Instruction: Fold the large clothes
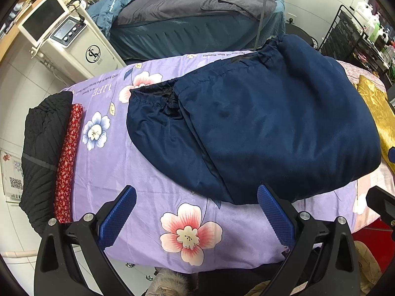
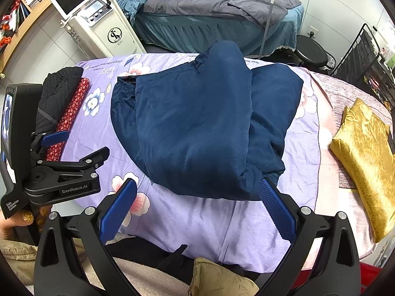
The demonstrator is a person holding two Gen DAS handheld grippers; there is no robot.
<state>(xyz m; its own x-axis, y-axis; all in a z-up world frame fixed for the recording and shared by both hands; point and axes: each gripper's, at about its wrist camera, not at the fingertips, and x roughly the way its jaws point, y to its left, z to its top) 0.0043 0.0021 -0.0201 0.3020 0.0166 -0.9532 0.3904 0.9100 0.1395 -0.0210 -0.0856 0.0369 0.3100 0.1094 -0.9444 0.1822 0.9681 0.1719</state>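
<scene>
Across the middle of the floral purple sheet (image 1: 158,197) lay the navy garment (image 1: 259,128), folded into a thick bundle, gathered elastic hems toward the far-left side. In the right wrist view it (image 2: 197,128) spanned from near the far edge almost to the near edge, one cuff poking up at the far edge.

I had the left gripper (image 1: 196,212) over the near edge of the table, blue pads spread wide, nothing between them. Its right fingertip (image 1: 265,192) sat right at the garment's near hem; could not tell if it touched. Left fingertip was over bare sheet.

Right gripper (image 2: 197,202) was likewise wide open and empty, also at the near edge. Its right pad (image 2: 266,190) overlapped the garment's near-right corner in view; contact unclear. The left gripper body (image 2: 61,172) showed on the left of that view, held by a hand with gold glitter nails (image 2: 27,215).

At the left edge of the table: a folded black quilted item (image 1: 42,148) with a red floral-print fabric (image 1: 68,160) touching its right side. At the right edge: a folded gold fabric (image 2: 363,153) on a pinkish cloth (image 2: 330,93).

Beyond the far edge I saw a white device with a screen (image 1: 69,37) and a bed with grey cover (image 1: 187,7).
</scene>
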